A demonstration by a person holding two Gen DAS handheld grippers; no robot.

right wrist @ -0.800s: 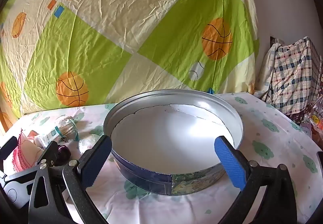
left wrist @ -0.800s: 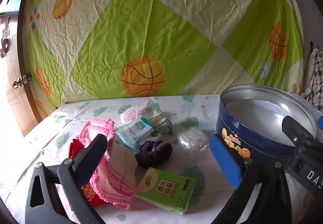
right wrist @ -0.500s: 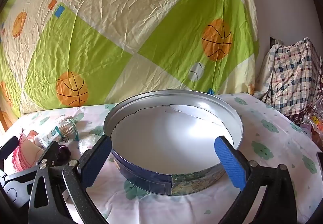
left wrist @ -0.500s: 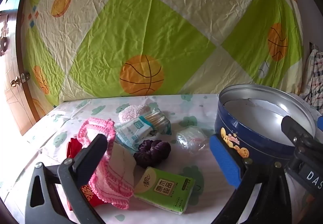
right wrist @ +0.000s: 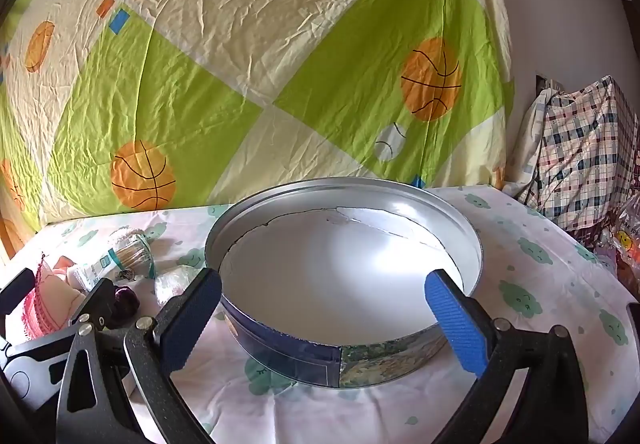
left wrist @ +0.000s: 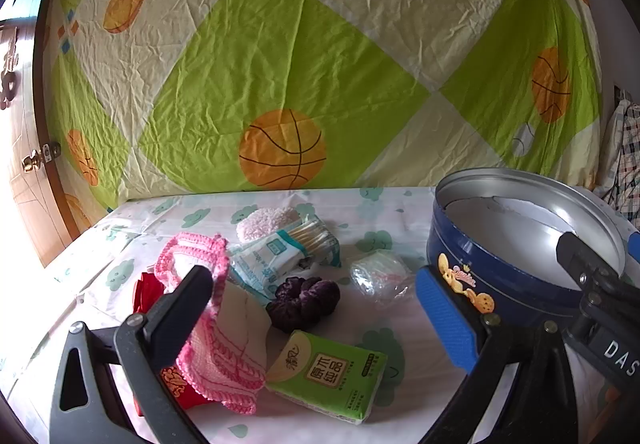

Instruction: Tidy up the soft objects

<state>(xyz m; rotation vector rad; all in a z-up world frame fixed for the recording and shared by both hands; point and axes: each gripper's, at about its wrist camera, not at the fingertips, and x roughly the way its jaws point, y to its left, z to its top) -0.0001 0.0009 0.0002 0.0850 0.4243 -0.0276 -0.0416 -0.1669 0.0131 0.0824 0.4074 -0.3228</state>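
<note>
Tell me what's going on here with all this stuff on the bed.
A person holds a claw in each hand; both are open and empty. The left claw hangs over a pile: green tissue pack, purple scrunchie, pink crochet piece, cotton swabs. The right claw faces the round tin; nothing is inside.

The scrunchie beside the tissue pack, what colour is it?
Dark purple; the scrunchie shows best in the left wrist view.

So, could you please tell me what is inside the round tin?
The tin holds nothing visible, only a bare pale bottom. Its near wall hides the nearest strip of the bottom.
</note>
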